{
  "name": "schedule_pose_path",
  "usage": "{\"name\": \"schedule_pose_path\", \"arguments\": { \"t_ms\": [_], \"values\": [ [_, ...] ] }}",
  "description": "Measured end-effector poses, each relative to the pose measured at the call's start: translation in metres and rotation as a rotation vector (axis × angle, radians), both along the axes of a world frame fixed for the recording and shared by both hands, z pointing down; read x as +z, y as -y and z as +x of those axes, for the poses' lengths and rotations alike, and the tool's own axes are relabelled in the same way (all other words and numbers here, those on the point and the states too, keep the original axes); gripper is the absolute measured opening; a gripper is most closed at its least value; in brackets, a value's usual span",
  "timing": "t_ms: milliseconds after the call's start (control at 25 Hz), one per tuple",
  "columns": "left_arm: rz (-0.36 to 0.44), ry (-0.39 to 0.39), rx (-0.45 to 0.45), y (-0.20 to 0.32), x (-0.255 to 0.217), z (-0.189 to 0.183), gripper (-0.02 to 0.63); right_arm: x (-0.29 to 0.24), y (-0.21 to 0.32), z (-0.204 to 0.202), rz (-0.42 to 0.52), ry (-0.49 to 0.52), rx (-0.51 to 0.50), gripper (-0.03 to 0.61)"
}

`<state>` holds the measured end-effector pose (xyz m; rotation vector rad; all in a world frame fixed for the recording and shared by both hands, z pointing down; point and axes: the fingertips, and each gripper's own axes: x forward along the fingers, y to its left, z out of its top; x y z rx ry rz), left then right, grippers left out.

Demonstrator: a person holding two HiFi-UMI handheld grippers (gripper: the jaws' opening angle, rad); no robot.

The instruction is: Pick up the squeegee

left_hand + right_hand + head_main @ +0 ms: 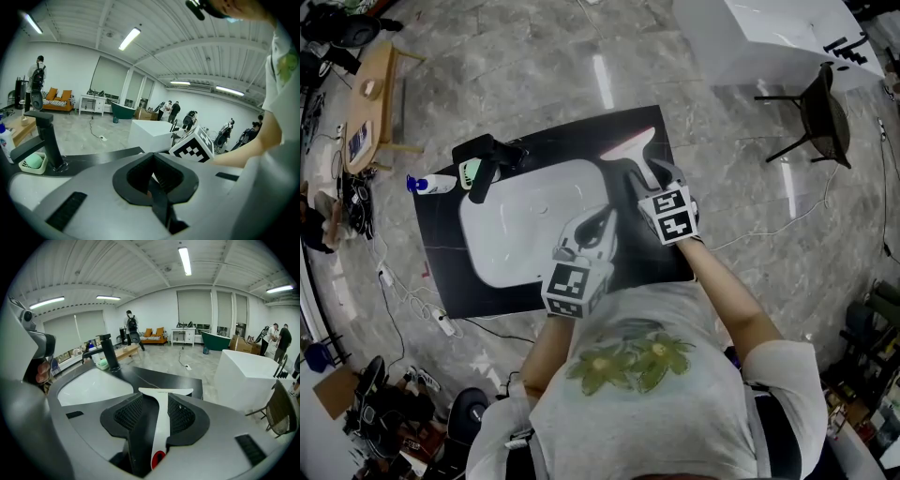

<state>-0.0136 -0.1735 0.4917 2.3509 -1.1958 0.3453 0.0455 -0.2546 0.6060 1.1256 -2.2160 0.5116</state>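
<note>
Open floor (581, 56) rings the black worktop (553, 141), squeegee (161, 427) at its far right corner. Our right gripper (158, 401) gapes around its handle; left gripper (153, 161) pressed together.

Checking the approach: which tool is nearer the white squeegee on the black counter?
Right. The right tool, jaws open, straddles the white T-shaped squeegee; the left tool hangs over the white sink basin, apart.

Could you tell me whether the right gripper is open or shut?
Open: the right gripper has its pads clear of the squeegee handle between them.
</note>
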Motion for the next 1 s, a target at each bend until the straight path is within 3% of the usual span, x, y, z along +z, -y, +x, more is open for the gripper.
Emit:
{"name": "schedule_pose_path", "arguments": {
  "t_ms": [520, 1000],
  "values": [
    [-0.027, -0.004, -0.009, 0.003, 0.007, -0.001, 0.009, 0.043, 0.017, 0.005, -0.092, -0.039, 0.047, 0.143],
    [-0.040, -0.001, -0.004, 0.002, 0.011, 0.000, 0.009, 0.055, 0.018, 0.005, -0.108, -0.073, 0.055, 0.140]
  ]
}}
